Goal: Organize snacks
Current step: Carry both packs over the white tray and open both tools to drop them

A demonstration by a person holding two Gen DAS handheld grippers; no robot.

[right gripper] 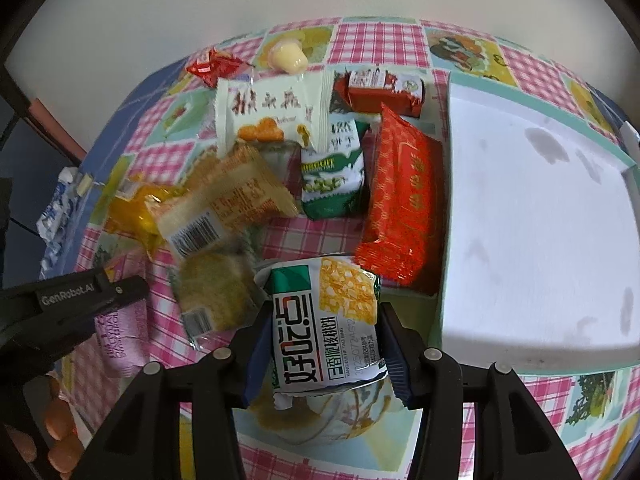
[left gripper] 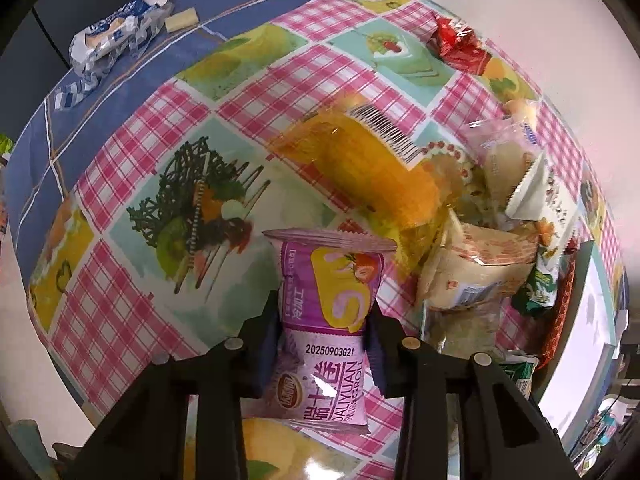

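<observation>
My left gripper (left gripper: pixel 326 330) is shut on a purple Swiss-roll packet (left gripper: pixel 328 320), held above the patterned tablecloth; it also shows in the right wrist view (right gripper: pixel 120 336) at the left. My right gripper (right gripper: pixel 324 340) is shut on a white-and-green walnut-cake packet (right gripper: pixel 324 320) beside the white box (right gripper: pixel 540 220). A pile of snacks lies in between: an orange packet (left gripper: pixel 360 160), a beige wafer packet (right gripper: pixel 224 208), a green pea packet (right gripper: pixel 332 172), a red packet (right gripper: pixel 400 196) leaning on the box wall, and a white packet (right gripper: pixel 272 112).
A torn blue-white wrapper (left gripper: pixel 116 36) and a small biscuit (left gripper: pixel 182 20) lie on the blue cloth at the far left. A red candy wrapper (left gripper: pixel 456 44), a jelly cup (right gripper: pixel 286 54) and a red carton (right gripper: pixel 384 88) lie near the wall.
</observation>
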